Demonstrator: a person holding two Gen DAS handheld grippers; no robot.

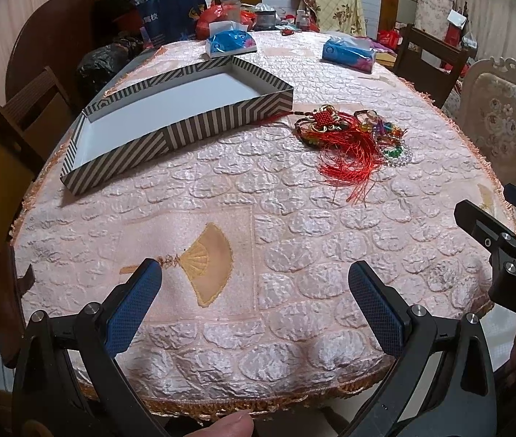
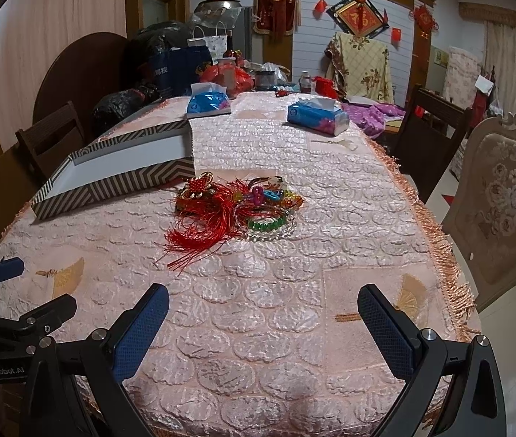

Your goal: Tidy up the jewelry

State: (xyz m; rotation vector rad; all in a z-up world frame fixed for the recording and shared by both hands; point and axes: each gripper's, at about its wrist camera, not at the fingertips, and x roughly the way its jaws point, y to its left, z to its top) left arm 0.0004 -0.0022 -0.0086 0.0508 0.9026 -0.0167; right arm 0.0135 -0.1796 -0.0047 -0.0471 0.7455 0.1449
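Note:
A pile of jewelry (image 1: 352, 138) (image 2: 236, 207) lies mid-table: a red knotted tassel (image 2: 199, 225), a green bead bracelet (image 2: 267, 224), a clear bead bracelet and colourful pieces. Left of it stands a shallow striped box (image 1: 185, 123) (image 2: 119, 182) with a white, empty inside. My left gripper (image 1: 254, 284) hovers open over the near table edge, well short of the pile. My right gripper (image 2: 263, 309) is open too, nothing between its fingers, the pile ahead of it. Each gripper shows at the edge of the other's view.
A pink quilted cloth (image 2: 276, 291) with fringe covers the table. Two blue tissue packs (image 1: 230, 42) (image 1: 349, 52) sit at the far end among bags and jars. Wooden chairs (image 1: 32, 116) stand at the left, an upholstered chair (image 2: 505, 196) at the right.

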